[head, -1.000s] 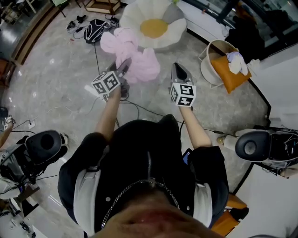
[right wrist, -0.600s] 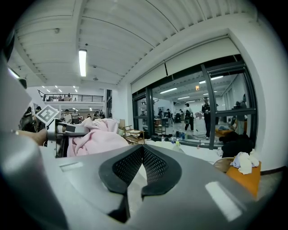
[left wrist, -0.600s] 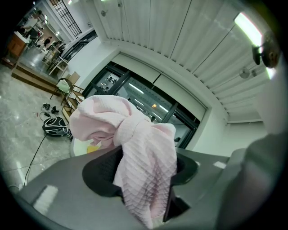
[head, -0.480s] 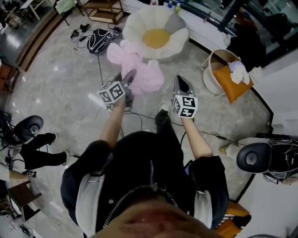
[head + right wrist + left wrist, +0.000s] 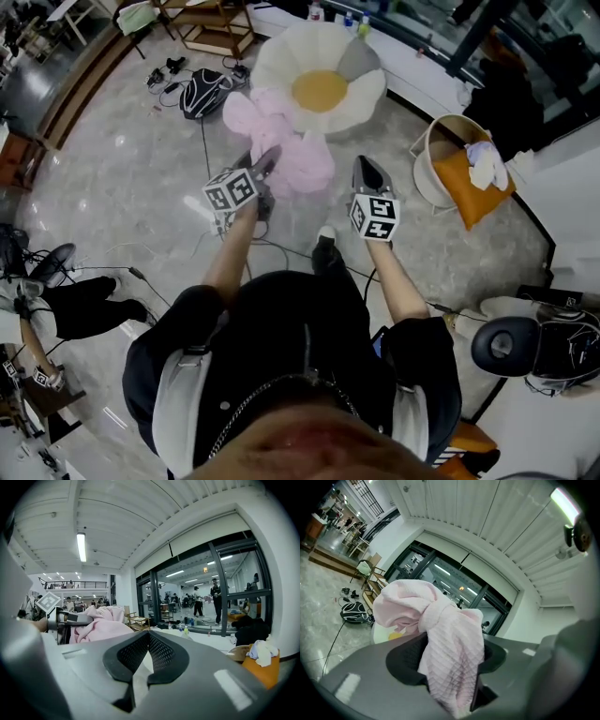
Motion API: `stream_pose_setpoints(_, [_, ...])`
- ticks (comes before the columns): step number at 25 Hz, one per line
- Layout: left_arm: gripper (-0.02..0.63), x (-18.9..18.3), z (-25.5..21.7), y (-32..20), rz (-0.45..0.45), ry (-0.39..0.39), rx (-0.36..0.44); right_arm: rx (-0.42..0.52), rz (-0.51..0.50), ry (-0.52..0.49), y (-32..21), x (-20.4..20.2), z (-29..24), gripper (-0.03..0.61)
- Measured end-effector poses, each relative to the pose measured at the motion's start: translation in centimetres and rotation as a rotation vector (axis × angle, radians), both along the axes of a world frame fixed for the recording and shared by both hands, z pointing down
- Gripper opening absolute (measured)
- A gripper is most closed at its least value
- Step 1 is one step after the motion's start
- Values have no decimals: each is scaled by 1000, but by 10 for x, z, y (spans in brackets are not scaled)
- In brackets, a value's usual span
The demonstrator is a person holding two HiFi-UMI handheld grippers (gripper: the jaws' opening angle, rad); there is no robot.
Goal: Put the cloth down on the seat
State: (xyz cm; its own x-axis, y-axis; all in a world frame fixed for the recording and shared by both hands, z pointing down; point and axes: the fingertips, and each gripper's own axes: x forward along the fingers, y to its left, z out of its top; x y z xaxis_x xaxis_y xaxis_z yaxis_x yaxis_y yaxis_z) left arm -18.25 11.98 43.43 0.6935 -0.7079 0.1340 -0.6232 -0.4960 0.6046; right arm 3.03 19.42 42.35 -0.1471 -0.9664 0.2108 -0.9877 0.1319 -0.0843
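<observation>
A pink waffle-weave cloth (image 5: 286,141) hangs bunched in the air, and my left gripper (image 5: 266,159) is shut on it. In the left gripper view the cloth (image 5: 445,634) fills the space between the jaws and spills over them. The seat (image 5: 361,94) is a white flower-shaped cushion with a yellow centre, on the floor just beyond the cloth; a bit of this seat (image 5: 395,634) shows behind the cloth. My right gripper (image 5: 367,171) is beside the cloth, apart from it. Its jaws (image 5: 149,637) meet at the tips with nothing between them. From there the cloth (image 5: 101,623) shows at left.
A black backpack (image 5: 204,94) and loose cables lie left of the seat. A round basket (image 5: 433,141) with an orange cushion stands at right. A wooden chair (image 5: 211,14) is at the back. A person's dark-trousered legs (image 5: 84,305) lie at left, and a black round stool (image 5: 506,345) stands at right.
The seat has come lower and nearer in the head view, and both grippers with the cloth sit closer to it. The black stool at left has left the view; a person's legs came in.
</observation>
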Motion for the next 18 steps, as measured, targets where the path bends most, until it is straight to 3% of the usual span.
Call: stream_pose_setpoints(18, [259,65,-18,-109,-96,31,-4,18,-80,-15,-132,74,-16,2])
